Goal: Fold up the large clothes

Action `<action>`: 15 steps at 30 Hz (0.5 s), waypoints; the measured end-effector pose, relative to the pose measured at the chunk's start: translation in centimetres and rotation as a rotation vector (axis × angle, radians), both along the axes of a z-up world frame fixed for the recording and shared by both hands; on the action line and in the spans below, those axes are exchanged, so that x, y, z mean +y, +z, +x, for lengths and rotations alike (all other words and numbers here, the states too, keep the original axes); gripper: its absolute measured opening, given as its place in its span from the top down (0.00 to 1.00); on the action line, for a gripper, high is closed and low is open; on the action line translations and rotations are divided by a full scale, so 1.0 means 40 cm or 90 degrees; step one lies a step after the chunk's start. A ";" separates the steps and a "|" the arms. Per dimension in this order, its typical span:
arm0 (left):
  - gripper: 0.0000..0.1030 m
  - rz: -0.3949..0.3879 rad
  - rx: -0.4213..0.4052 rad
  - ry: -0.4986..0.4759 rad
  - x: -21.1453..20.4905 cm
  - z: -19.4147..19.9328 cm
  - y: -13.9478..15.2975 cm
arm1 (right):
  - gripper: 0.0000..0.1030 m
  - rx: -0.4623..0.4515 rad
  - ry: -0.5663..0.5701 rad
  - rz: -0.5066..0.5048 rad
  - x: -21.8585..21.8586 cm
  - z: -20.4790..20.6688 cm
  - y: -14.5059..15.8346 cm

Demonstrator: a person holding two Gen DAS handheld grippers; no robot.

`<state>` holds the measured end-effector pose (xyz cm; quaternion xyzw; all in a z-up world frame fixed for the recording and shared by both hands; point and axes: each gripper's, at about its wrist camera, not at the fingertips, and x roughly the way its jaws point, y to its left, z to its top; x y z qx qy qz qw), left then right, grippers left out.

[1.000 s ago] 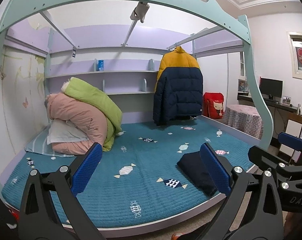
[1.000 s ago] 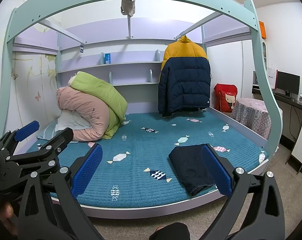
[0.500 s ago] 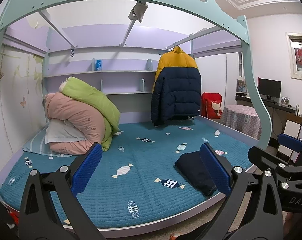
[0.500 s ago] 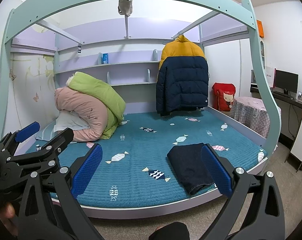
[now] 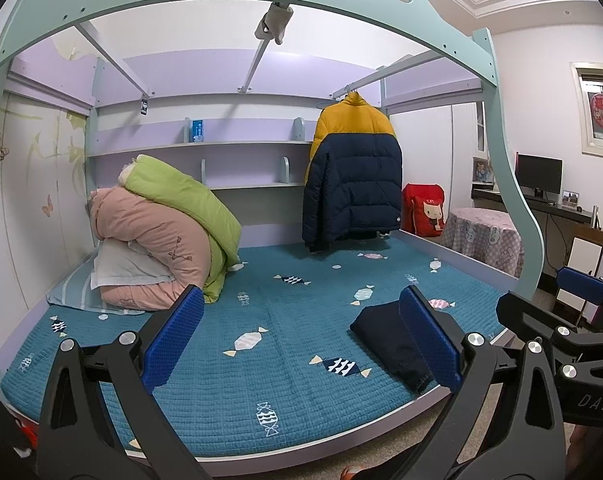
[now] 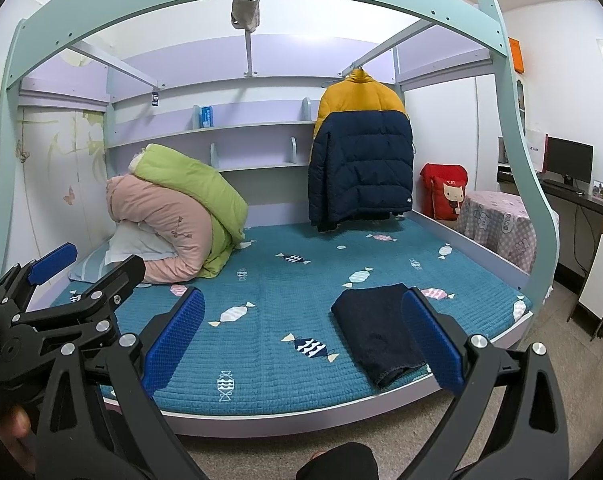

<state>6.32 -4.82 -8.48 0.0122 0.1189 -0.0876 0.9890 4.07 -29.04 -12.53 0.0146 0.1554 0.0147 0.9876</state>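
Lying folded on the teal bed (image 6: 261, 320), dark garment (image 6: 375, 332), left tongs (image 5: 301, 340) and right tongs (image 6: 301, 340) spread, empty.

A teal quilted bed cover (image 6: 285, 312) with candy prints spreads over the bed. Folded dark trousers, perhaps jeans (image 6: 375, 334), lie near its front right edge. At the back left corner a pink duvet (image 6: 161, 224) and green duvet (image 6: 193, 188) pile on a striped pillow (image 5: 71, 292).
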 end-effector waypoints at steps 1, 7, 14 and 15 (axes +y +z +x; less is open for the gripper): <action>0.05 0.001 -0.001 0.000 -0.001 0.000 -0.001 | 0.07 0.000 0.000 0.001 -0.002 0.000 0.000; 0.05 0.002 0.000 0.001 -0.002 0.000 -0.001 | 0.07 0.000 0.000 -0.001 -0.001 0.000 -0.001; 0.05 0.001 0.001 0.001 -0.004 -0.001 0.000 | 0.07 0.000 0.001 0.000 -0.006 0.002 -0.001; 0.05 0.002 0.001 0.001 -0.005 -0.001 -0.001 | 0.07 0.001 0.001 0.000 -0.007 0.003 -0.001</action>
